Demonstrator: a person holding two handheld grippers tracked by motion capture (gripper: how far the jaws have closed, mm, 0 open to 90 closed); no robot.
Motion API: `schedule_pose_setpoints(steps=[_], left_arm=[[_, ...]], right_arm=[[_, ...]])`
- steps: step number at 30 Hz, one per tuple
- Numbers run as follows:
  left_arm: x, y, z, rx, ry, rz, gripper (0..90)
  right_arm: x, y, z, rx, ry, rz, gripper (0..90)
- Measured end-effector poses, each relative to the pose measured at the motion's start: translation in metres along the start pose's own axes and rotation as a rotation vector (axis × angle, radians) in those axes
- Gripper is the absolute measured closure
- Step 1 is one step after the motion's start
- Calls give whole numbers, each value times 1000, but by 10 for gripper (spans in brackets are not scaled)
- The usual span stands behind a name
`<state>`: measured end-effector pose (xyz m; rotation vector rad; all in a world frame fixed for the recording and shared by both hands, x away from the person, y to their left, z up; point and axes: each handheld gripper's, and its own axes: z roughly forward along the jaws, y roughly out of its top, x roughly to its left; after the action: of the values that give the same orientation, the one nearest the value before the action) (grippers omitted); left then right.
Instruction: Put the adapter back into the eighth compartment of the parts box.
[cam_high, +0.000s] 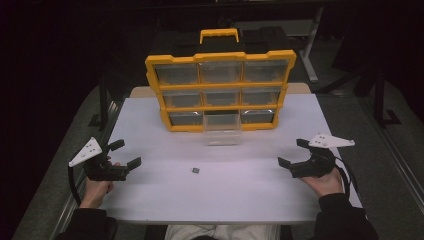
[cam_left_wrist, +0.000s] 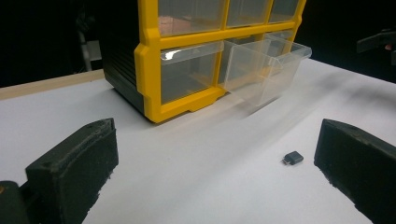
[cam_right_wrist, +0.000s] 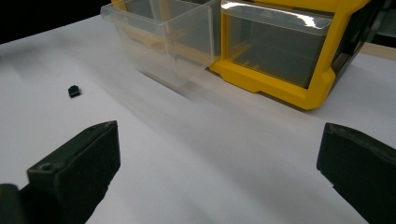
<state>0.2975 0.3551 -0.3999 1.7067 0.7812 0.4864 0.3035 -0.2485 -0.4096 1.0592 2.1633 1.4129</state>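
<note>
Dark room all around, and a white table (cam_high: 150, 200) carried the action. At its far side stood the yellow drawer organizer (cam_high: 220, 90), bottom-middle clear drawer (cam_high: 222, 129) pulled out toward the person. Both tongs rested near the table's front edge, well apart: left gripper (cam_high: 125, 154) spread wide and empty, right gripper (cam_high: 292, 152) likewise. Between them, in front of the open drawer, lay the small dark adapter (cam_high: 195, 170), alone on the table. It looked somewhat nearer the left gripper, its long axis running roughly sideways.
</note>
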Motion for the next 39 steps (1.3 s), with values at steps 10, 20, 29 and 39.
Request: schedule_pose_setpoints(steps=[10,20,29,39], left_arm=[[-1,0,0,-5,5,11,0],[-3,-1,0,-7,-5,9,0],[-4,-3,-1,-11,5,0,0],[-6,-3,-1,7,20,-3,0]], right_arm=[[3,0,0,10,8,-3,0],[5,5,-1,25,3,-10,0],[7,10,-1,51,6,-28,0],[14,19,2,82,35,-46,0]])
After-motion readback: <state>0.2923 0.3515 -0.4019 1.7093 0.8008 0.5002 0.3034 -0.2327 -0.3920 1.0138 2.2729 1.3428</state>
